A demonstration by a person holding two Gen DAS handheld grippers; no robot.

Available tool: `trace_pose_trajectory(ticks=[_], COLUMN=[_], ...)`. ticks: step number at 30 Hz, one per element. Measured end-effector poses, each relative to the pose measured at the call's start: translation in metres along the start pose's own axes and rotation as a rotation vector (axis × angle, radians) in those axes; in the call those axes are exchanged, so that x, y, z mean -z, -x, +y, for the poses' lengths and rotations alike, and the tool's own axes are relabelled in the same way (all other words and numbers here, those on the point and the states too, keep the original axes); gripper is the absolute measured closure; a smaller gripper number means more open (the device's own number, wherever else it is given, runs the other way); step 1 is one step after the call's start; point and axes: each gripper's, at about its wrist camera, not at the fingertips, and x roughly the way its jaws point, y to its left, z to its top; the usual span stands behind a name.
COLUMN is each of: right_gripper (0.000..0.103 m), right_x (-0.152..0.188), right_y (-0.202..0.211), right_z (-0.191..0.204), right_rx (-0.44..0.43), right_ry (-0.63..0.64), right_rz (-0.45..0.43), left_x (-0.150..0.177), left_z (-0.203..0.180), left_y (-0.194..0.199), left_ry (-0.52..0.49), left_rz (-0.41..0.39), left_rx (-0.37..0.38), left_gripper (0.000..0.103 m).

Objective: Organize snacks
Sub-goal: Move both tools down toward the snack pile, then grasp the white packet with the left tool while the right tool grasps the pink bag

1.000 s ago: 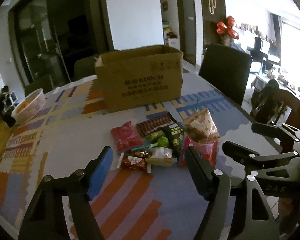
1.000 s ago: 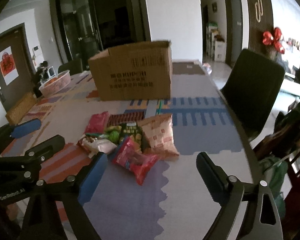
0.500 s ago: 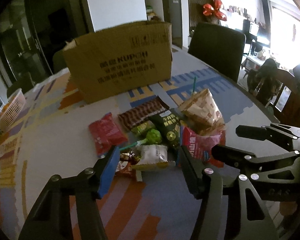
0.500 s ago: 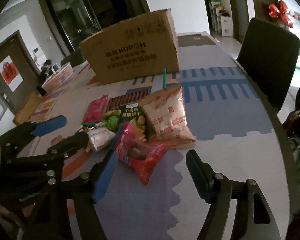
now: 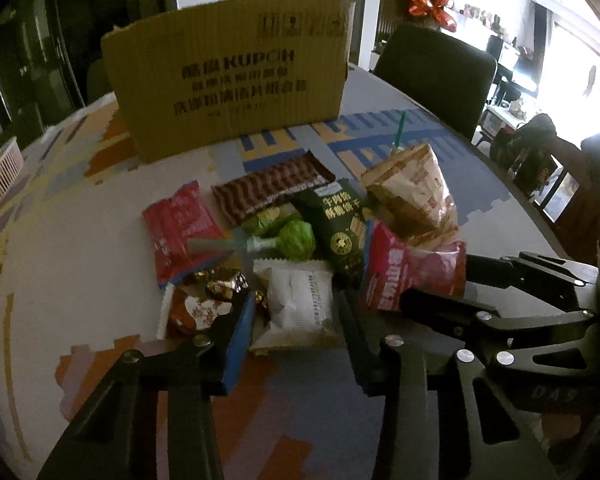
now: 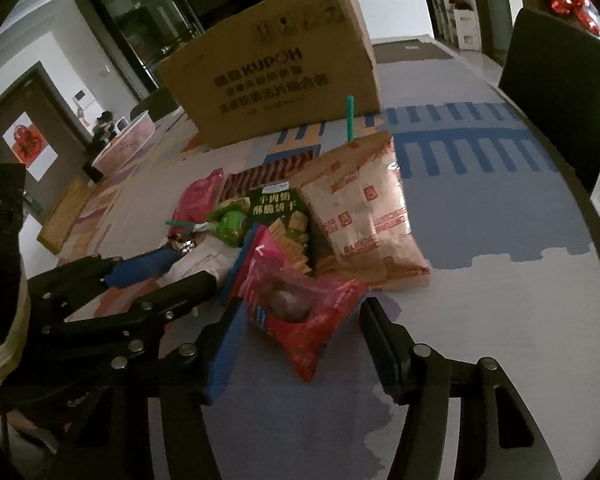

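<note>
A pile of snack packs lies on the patterned table before a brown cardboard box (image 5: pixel 228 80). My left gripper (image 5: pixel 296 320) is open, its fingers on either side of a white snack pack (image 5: pixel 296 300). My right gripper (image 6: pixel 300 340) is open around the near end of a red snack bag (image 6: pixel 300 312), which also shows in the left wrist view (image 5: pixel 404 276). The pile also holds a tan bag (image 6: pixel 364 208), a dark green biscuit pack (image 6: pixel 280 212), a green candy (image 5: pixel 298 238), a red flat pack (image 5: pixel 180 228) and a brown striped bar (image 5: pixel 272 188).
A dark chair (image 6: pixel 560 88) stands at the table's right side. A pink basket (image 6: pixel 128 144) sits at the far left of the table. A green straw (image 6: pixel 350 118) stands behind the tan bag. The table edge (image 6: pixel 596 232) curves along the right.
Both grippers have moved forward and down to the pile. The left now straddles the white pack and the right straddles the red bag. Both stay open.
</note>
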Motion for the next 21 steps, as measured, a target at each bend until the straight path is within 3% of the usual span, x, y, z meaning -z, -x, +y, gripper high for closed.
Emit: trace_pose_trajectory(ticks=[6,13,21], right_gripper=[0.050,0.069,0.077], right_x=[-0.001,0.002,0.003], right_y=[-0.005,-0.004,0.010], right_z=[0.007,0.014,0.024], right_rx=[-0.009,-0.025,-0.030], right_ry=[0.031,0.068,0.091], right_rz=[0.007,0.024,-0.006], left_x=[0.002,0.006,0.009], left_z=[0.005,0.007,0.007], left_y=[-0.008,-0.005,0.021], left_ry=[0.042,0.082,0.109], left_rz=[0.024,0.015,-0.044], left_rx=[0.043,0.078,0.089], left_gripper=[0.068,0.071,0.072])
